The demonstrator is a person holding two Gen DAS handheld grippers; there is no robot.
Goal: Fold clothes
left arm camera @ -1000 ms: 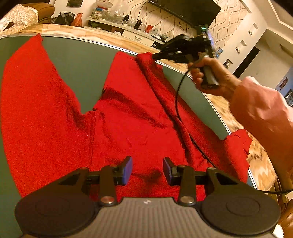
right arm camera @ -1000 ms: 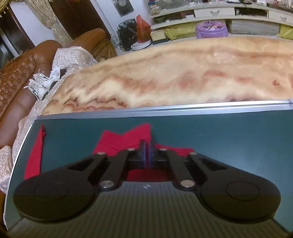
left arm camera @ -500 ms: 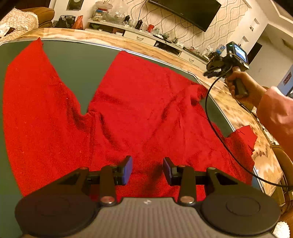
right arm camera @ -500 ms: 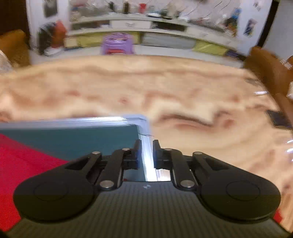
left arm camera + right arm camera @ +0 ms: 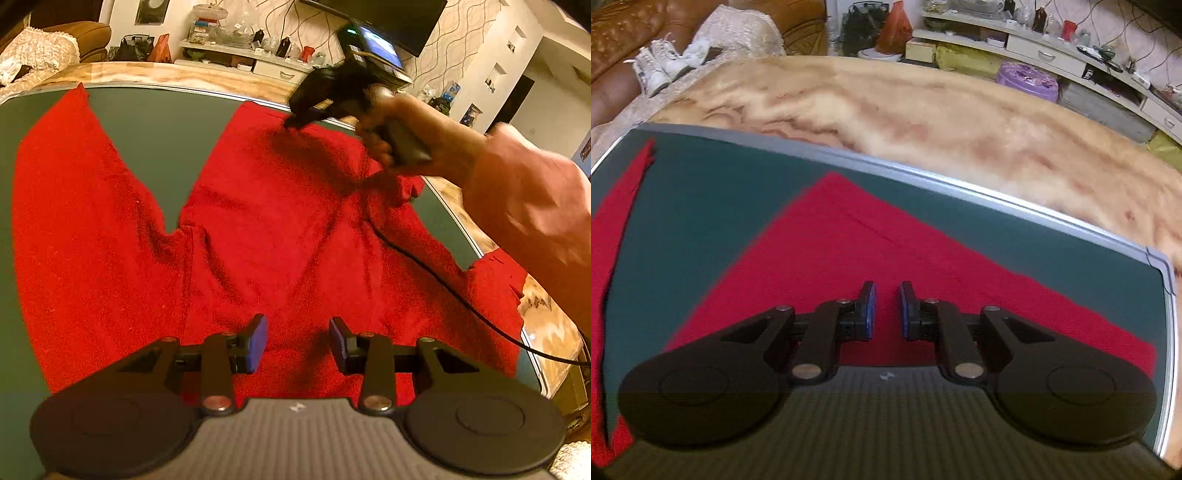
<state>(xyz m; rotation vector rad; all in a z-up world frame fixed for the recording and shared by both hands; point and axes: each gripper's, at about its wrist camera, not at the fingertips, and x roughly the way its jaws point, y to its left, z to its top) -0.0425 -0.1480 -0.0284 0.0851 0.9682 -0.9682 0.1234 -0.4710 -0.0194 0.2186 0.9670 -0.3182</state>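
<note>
I see a dark green worktop (image 5: pixel 1052 254) with a silver rim, set on a marbled beige surface (image 5: pixel 923 107) that shows beyond its far edge. A red garment (image 5: pixel 258 240) lies spread directly on the green, under and ahead of my left claw (image 5: pixel 297 341); a bare green wedge runs between its two far parts. Beneath my right claw (image 5: pixel 885 308) one red part ends in a point just short of the rim.

No readable text, brand name or number anywhere in either view. Only a small pale emblem, too tiny to make out, on the ribbed grey housing (image 5: pixel 295 435) just behind each gripper. Picture on the small lit screen (image 5: pixel 380 46) too blurred to read.
</note>
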